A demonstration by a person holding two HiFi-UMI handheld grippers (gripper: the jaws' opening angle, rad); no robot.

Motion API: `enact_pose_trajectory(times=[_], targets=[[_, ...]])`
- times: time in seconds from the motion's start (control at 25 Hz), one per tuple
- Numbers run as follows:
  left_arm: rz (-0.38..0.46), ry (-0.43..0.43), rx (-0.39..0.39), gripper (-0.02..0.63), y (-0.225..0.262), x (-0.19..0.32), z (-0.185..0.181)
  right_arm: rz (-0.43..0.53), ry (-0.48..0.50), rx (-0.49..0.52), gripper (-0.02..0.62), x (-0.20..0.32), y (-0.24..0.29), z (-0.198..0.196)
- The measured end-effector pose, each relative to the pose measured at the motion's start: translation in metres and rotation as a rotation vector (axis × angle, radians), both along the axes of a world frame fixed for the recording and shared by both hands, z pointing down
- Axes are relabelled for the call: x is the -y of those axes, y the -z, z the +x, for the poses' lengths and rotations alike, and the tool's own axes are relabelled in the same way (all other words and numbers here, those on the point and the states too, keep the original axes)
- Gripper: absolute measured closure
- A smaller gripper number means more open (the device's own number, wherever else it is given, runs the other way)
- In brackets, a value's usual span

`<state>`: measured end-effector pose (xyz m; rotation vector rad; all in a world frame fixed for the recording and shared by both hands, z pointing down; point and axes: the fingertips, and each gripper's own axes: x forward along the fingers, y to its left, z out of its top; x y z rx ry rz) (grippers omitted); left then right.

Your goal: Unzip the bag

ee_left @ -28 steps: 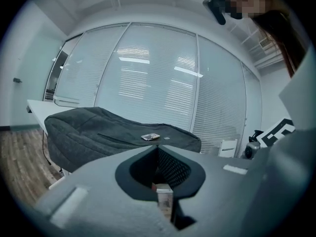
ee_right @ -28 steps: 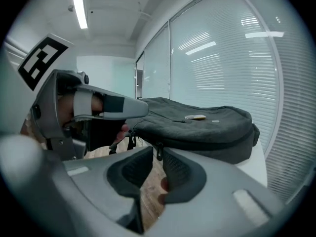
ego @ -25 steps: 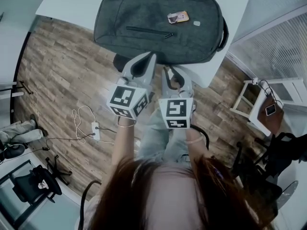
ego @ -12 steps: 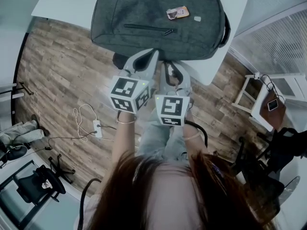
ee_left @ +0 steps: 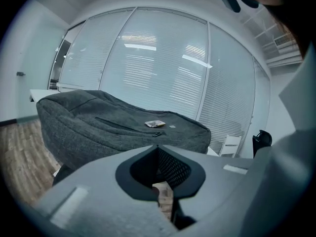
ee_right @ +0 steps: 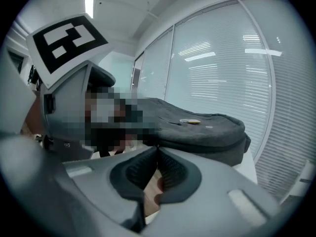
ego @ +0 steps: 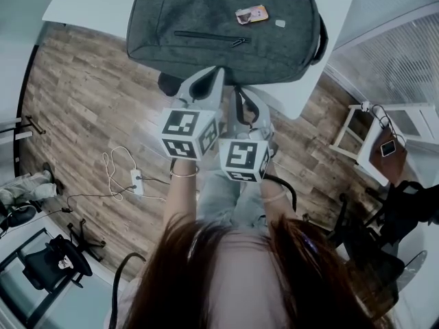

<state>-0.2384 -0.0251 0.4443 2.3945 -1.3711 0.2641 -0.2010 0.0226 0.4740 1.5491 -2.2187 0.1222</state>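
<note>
On table (ego: 89,2): one bag (ego: 219,29), seemingly zipped.

The bag (ego: 206,16) at twelve o'clock is seen as matt, rough grey cloth; the floor (ego: 89,108) is shown as grained wood planks.

No legible text or labels.

We count 1 grey backpack (ego: 206,19), 1 front zipper (ego: 209,38), 1 small card (ego: 251,14) and 1 white table (ego: 89,2). We count 2 grippers: 1 left gripper (ego: 215,74) and 1 right gripper (ego: 241,96). We count 1 power strip (ego: 137,181).
</note>
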Motion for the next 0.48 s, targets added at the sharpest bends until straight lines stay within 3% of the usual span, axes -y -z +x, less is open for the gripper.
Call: enact_pose_trajectory(times=[0.48], targets=[[0.022, 0.025, -0.016, 0.603, -0.002, -0.001, 0.0, -0.048, 0.026, -0.016, 0.586, -0.003, 0.003, 0.014]])
